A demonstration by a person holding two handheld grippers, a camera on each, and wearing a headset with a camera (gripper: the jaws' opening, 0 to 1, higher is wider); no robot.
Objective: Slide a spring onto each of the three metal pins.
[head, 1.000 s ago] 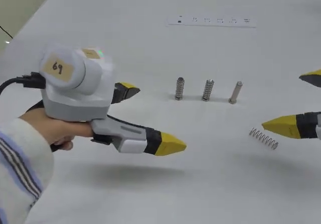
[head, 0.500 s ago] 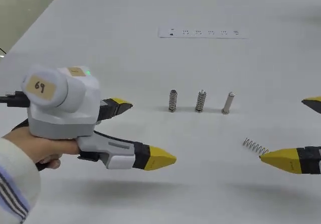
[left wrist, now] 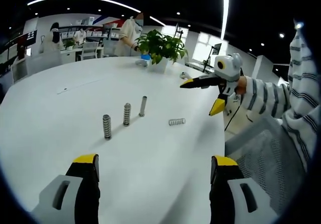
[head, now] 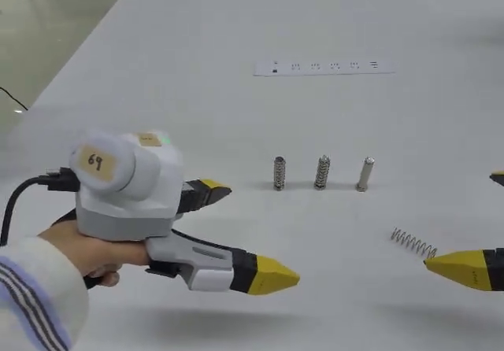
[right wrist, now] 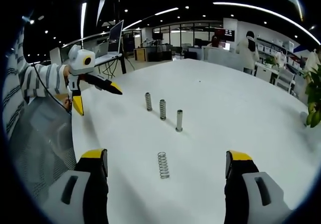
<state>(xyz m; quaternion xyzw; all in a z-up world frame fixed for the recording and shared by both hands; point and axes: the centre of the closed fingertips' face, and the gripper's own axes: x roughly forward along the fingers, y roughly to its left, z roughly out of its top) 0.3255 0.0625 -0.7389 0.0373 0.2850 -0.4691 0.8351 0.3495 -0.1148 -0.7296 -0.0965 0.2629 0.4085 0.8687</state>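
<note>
Left tool [head: 253, 231] hung spread above tabletop [head: 197, 91], jaws empty. I saw left pin [head: 279, 161] carrying first spring [head: 279, 178], middle pin [head: 324, 160] carrying second spring [head: 321, 176], right pin [head: 365, 174] bare. Loose spring [head: 413, 243] lay flat on tabletop right of pins, just beside right tool [left wrist: 198, 99], likewise spread, empty.

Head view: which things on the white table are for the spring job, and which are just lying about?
For the job: loose coiled metal spring; bare upright metal pin; two upright metal pins already wearing springs; open left gripper; open right gripper.

Just lying about: flat white power strip; green potted plant, seen in the left gripper view.
</note>
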